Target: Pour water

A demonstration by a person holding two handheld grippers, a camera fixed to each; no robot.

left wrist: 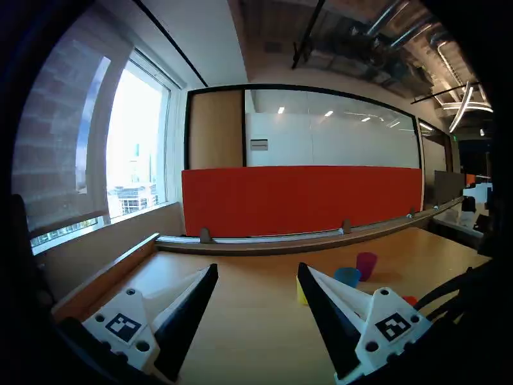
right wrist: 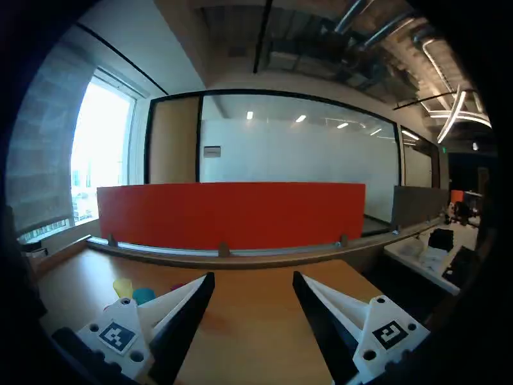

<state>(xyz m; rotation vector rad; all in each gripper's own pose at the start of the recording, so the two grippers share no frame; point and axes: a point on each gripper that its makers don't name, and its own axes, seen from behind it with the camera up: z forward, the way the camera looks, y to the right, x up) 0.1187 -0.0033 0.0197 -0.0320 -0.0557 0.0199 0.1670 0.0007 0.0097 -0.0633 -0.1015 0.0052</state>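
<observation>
1. We show the left claw (left wrist: 256, 268) with its jaws spread wide and nothing between them. The right claw (right wrist: 253, 276) is likewise wide open and empty.
2. The task's things are three cups, close together on the bench (left wrist: 256, 333).
   - Ahead and to the right of the left claw is the yellow cup (left wrist: 300, 295), partly hidden by that claw's right finger. The blue cup (left wrist: 348, 276) is beyond it and the magenta cup (left wrist: 367, 264) farthest.
   - Seen from the right claw, the yellow cup (right wrist: 122, 287) and blue cup (right wrist: 143, 295) lie ahead and to its left.
   - We cannot tell which cup holds water.
3. Hazards, in our judgement:
   - The cups look light and sit nearly touching, so a wide claw closing on one may knock over its neighbour.
   - A skewed grip or a hasty tilt would spill water over the bench.
4. The bench is smooth, bare wood, so a nudged cup would likely slide.
5. Beyond both claws stand a red partition (left wrist: 301, 199) and a glass wall (right wrist: 295, 154). A bright window (left wrist: 134, 147) lies to their left, and its glare may obscure the water level.
</observation>
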